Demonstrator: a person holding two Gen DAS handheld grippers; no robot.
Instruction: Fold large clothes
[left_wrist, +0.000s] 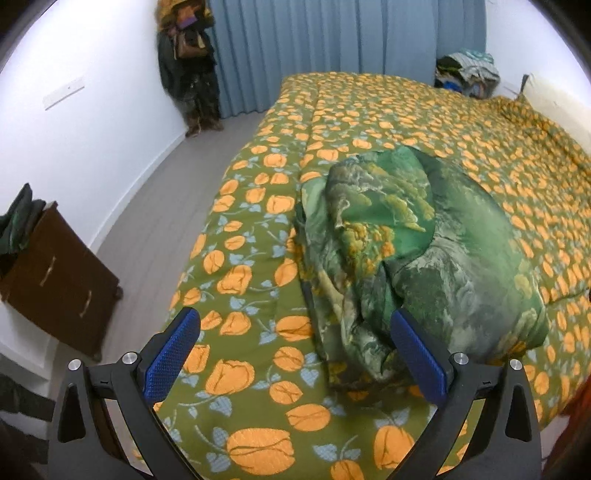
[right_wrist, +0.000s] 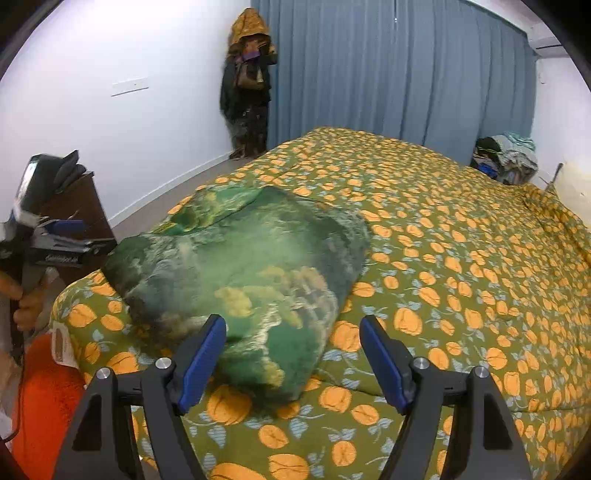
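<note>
A large green patterned cloth (left_wrist: 413, 251) lies bundled in a thick folded heap on the bed (left_wrist: 258, 280). In the right wrist view the cloth (right_wrist: 236, 266) sits near the bed's front left corner. My left gripper (left_wrist: 295, 325) is open and empty, held above the bed with its right finger over the cloth's near edge. My right gripper (right_wrist: 293, 332) is open and empty, just in front of the cloth's near end. The left gripper (right_wrist: 55, 240) also shows at the left of the right wrist view, held in a hand.
The bed (right_wrist: 461, 277) has a green cover with orange flowers. A brown drawer cabinet (left_wrist: 59, 280) stands by the left wall. Coats (left_wrist: 188, 66) hang in the corner beside blue curtains (left_wrist: 332, 44). A pile of clothes (left_wrist: 467, 74) lies past the bed. An orange item (right_wrist: 44, 398) sits low left.
</note>
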